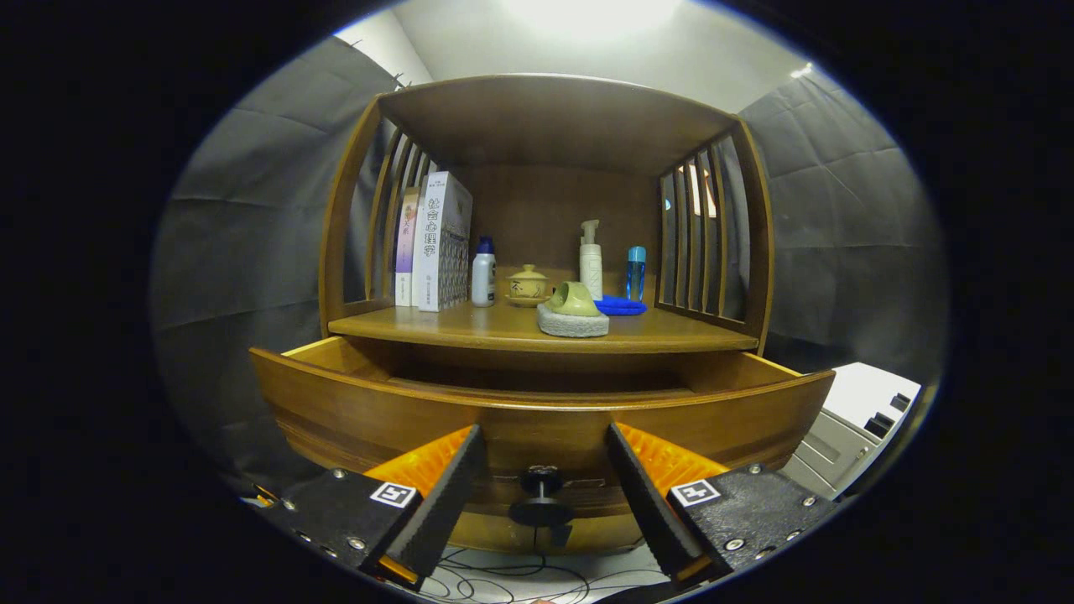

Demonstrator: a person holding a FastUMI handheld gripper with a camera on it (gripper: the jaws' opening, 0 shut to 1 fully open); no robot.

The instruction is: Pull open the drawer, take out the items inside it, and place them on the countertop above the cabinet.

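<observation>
A wooden cabinet stands ahead, and its drawer (537, 407) is pulled out toward me. The drawer's dark round knob (541, 495) sits between my two fingers, with a gap on each side. My gripper (544, 461) is open and level with the drawer front. The drawer's inside is hidden behind its front panel. Above it, the countertop (671, 335) carries a grey pad (572, 323) with a green cup lying on it, just behind the front edge.
Further back on the countertop stand books (436, 243), a white bottle with blue cap (483, 273), a lidded yellow pot (527, 285), a pump bottle (591, 260), a blue bottle (636, 273) and a blue cloth (621, 306). Slatted sides and a roof enclose the shelf. Cables lie on the floor below.
</observation>
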